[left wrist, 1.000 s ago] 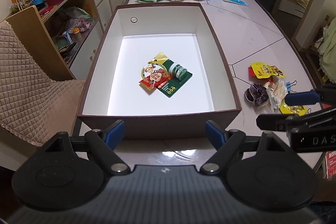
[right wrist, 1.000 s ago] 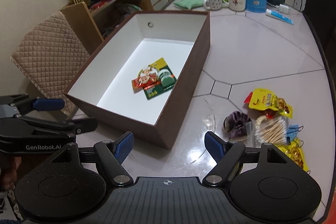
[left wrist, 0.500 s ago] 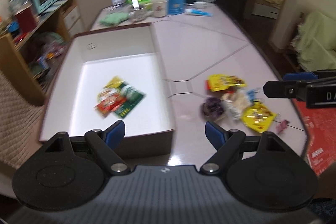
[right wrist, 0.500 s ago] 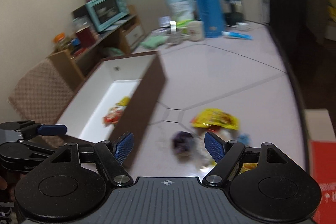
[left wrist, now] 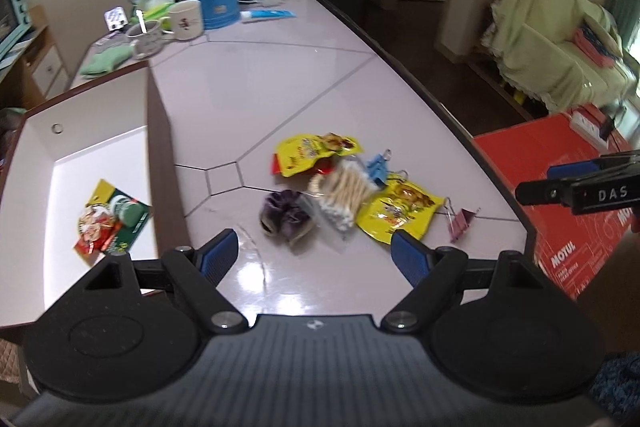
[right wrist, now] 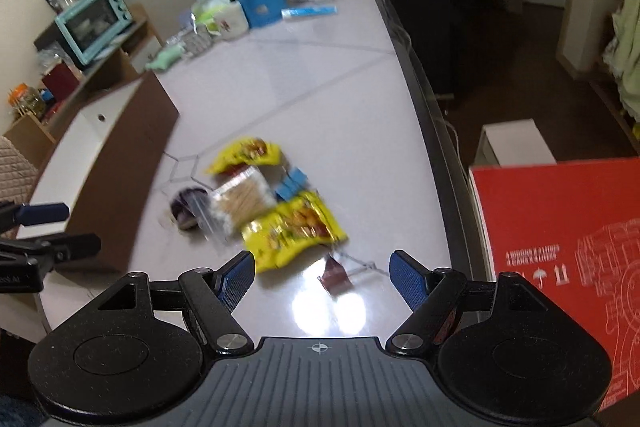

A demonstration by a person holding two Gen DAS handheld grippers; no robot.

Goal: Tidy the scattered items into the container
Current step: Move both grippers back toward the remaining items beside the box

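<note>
**Status: Both Hand-Held Grippers Empty Above the Remaining Pile**

The left hand-held gripper (left wrist: 314,253) has its jaws spread wide with nothing between them; it points down at the table (left wrist: 256,83) near the purple pouch (left wrist: 284,213). The right hand-held gripper (right wrist: 322,277) is likewise spread wide and empty, above a dark red binder clip (right wrist: 335,273).

Just beyond lies the unsorted pile: a bag of cotton swabs (left wrist: 344,193), two yellow snack packets (left wrist: 314,153) (left wrist: 398,211), a blue binder clip (left wrist: 378,167) and a pink binder clip (left wrist: 460,221). All rest on the table, touching or just beside one another.

The container (left wrist: 156,155), a brown box with a white interior, stands to the left of the pile. It holds a small overlapping group of packets (left wrist: 112,221). Judged from this, the task is partly done; most items remain outside.
</note>
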